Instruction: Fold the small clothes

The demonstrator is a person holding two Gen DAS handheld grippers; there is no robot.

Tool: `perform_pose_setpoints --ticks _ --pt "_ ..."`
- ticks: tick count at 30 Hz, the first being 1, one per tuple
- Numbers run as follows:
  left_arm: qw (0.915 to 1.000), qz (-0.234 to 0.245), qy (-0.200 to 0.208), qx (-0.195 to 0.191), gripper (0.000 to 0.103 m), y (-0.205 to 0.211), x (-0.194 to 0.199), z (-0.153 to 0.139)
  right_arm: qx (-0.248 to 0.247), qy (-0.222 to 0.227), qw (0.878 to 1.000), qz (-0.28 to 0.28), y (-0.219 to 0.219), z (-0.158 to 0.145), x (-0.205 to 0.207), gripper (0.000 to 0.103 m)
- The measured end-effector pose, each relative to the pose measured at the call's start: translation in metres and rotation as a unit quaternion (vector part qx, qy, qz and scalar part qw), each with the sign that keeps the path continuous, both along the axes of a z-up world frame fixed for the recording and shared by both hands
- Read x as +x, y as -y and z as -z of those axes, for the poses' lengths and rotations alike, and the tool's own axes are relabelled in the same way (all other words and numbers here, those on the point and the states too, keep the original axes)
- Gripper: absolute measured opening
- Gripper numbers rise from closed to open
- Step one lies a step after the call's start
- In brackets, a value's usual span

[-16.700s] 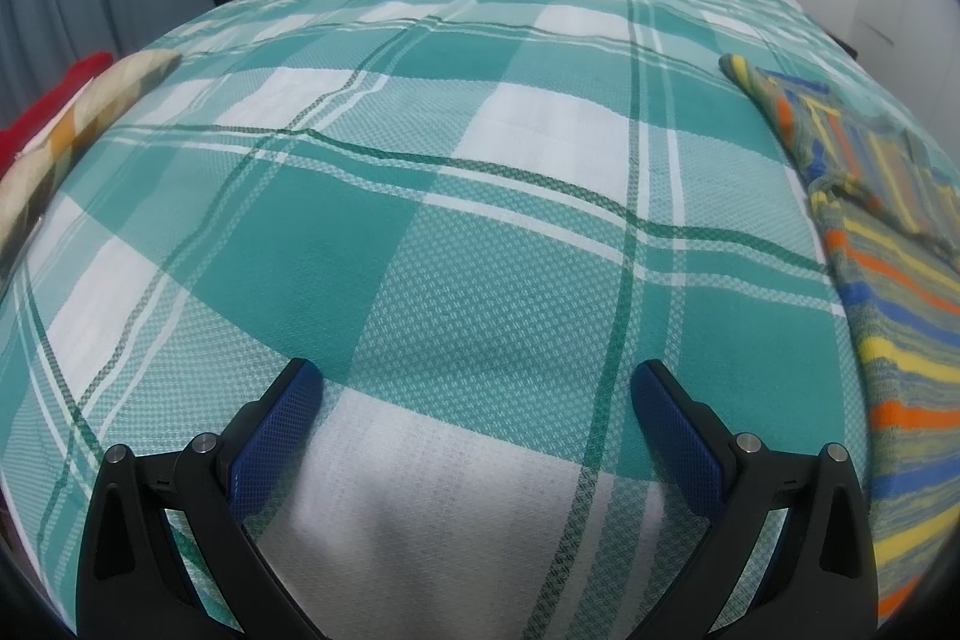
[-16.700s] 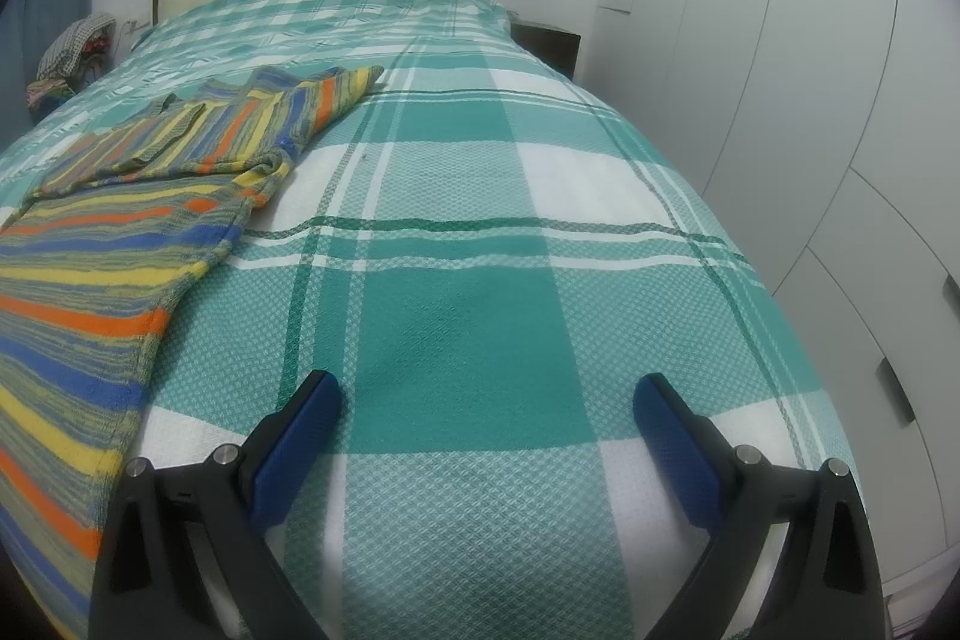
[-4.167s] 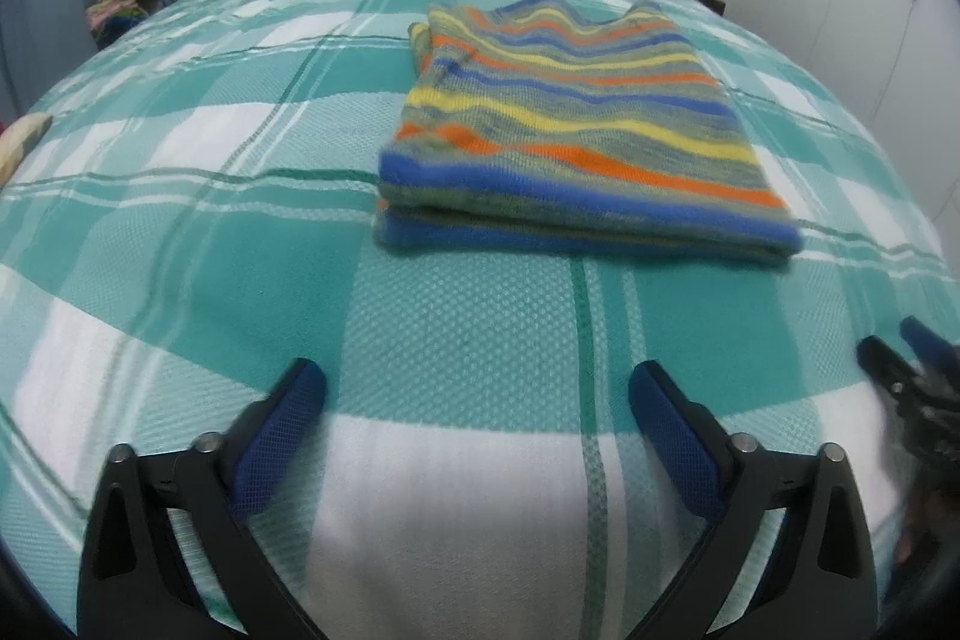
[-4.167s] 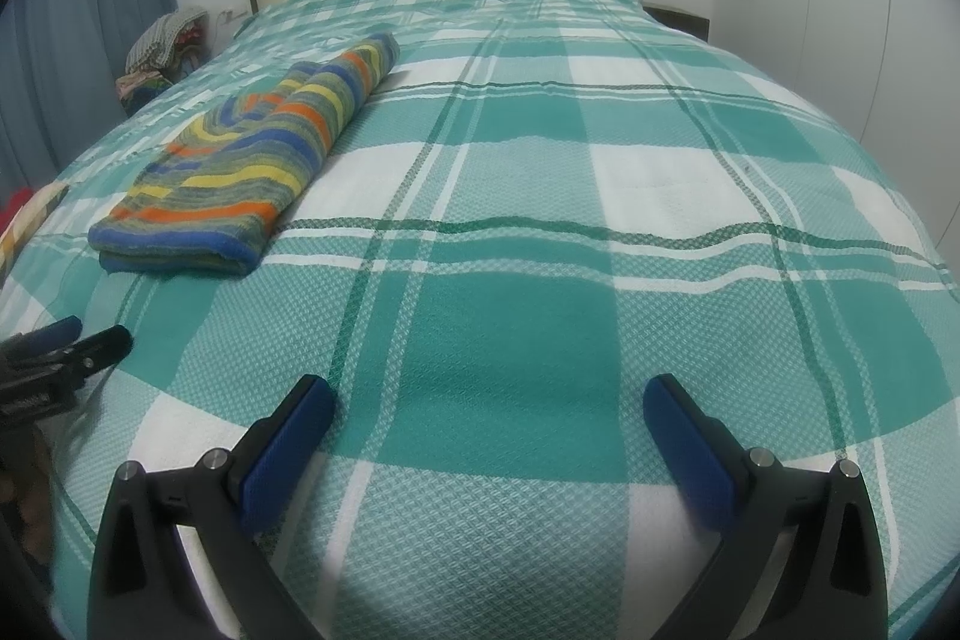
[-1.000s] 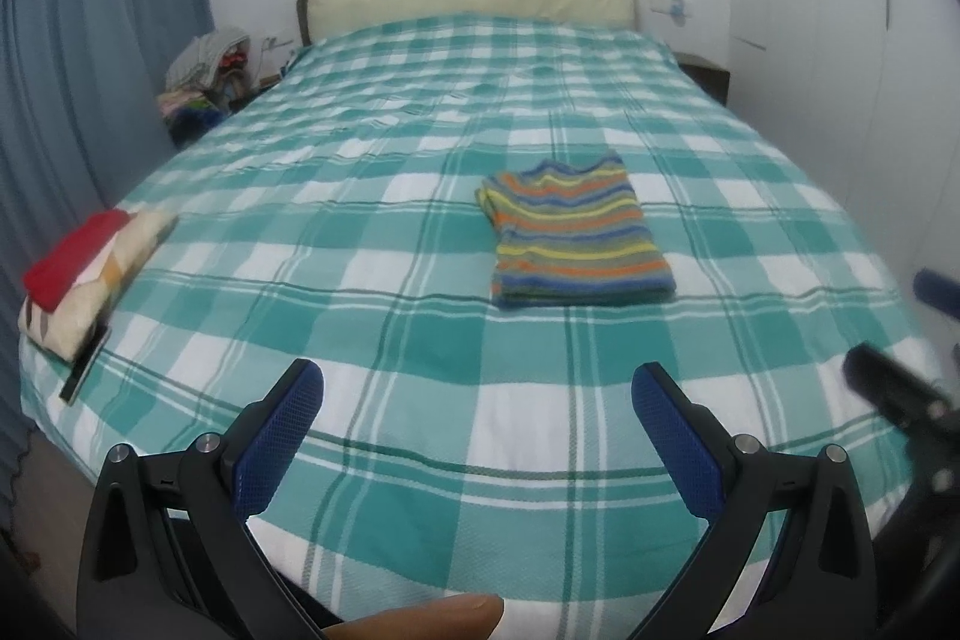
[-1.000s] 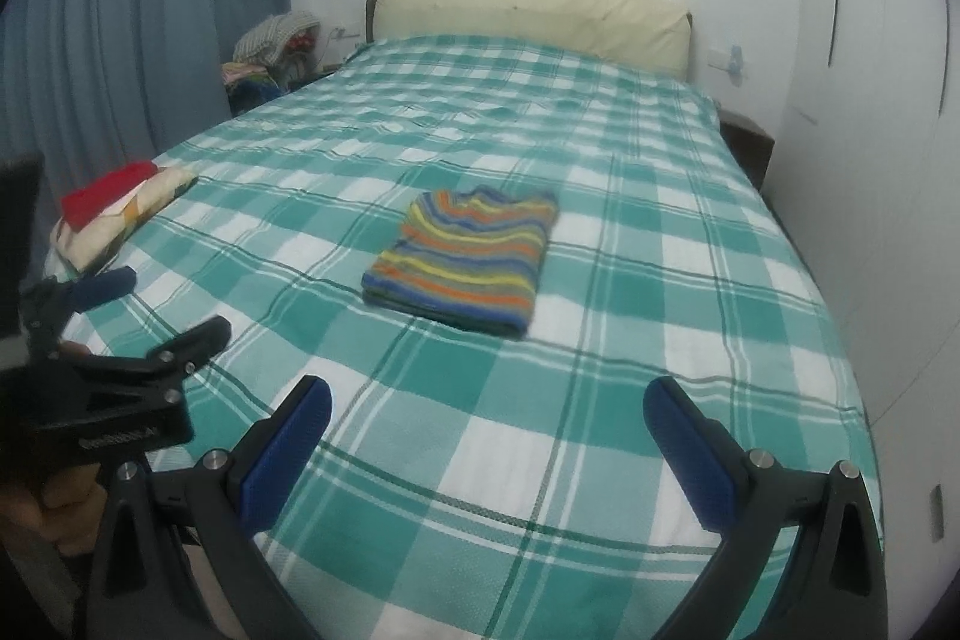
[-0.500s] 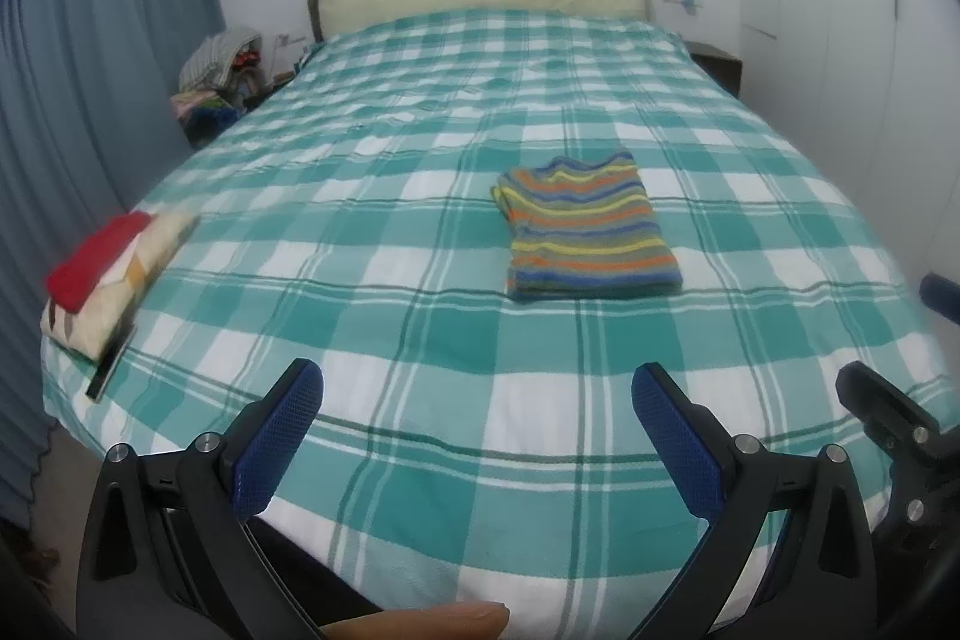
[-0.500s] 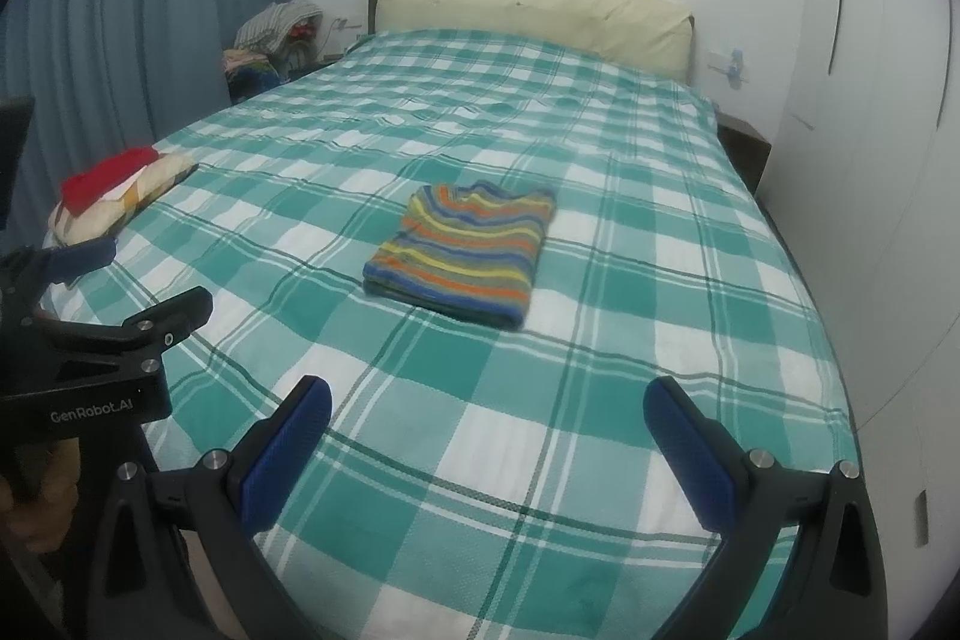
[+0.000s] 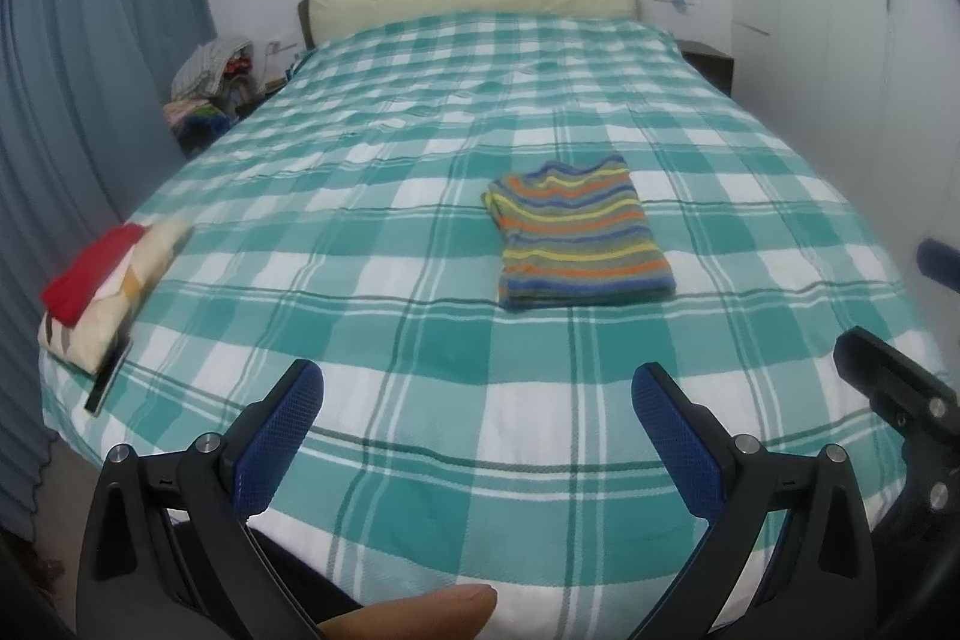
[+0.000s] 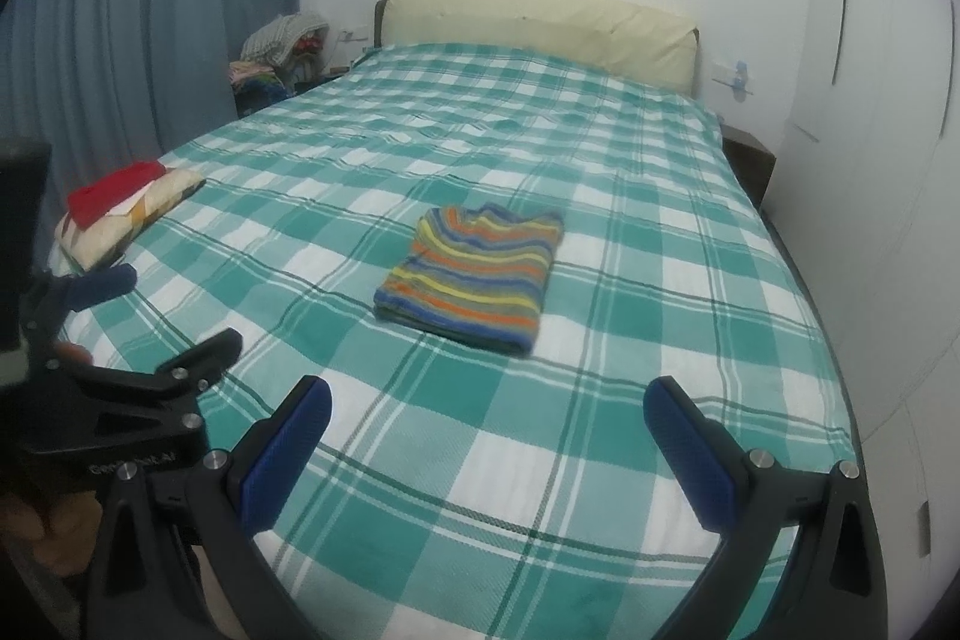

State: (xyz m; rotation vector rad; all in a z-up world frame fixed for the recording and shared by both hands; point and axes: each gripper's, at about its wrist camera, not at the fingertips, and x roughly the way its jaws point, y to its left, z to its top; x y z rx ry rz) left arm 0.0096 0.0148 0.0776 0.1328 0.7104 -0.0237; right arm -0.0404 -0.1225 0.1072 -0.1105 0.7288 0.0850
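Sweater (image 9: 579, 244) lay folded on bed (image 9: 420, 196); left gripper (image 9: 477, 439), right gripper (image 10: 486, 451) held wide, empty. Fold judged done; next garment to be fetched.

Folded sweater (image 9: 579, 239) mid-bed (image 9: 420, 340); clothes stack (image 9: 102, 280) at left edge.

Left gripper (image 9: 477, 436): jaws spread wide, blue pads facing each other, nothing between them. Right gripper (image 10: 486, 451): same, wide apart and holding nothing. Both held level, side by side. A fingertip (image 9: 420, 613) shows under the left one.
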Motion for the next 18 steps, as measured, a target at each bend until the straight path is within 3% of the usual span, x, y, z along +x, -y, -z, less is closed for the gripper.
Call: perform_pose_setpoints --ticks 13,18 --pt "0.9992 0.007 0.000 -0.038 0.103 -0.007 -0.001 -0.011 -0.002 -0.015 0.999 0.035 0.024 0.005 0.001 0.103" --pt "0.9995 0.006 0.006 -0.030 0.103 -0.005 -0.003 -0.011 0.000 -0.014 0.999 0.031 0.023 0.006 0.000 0.103"
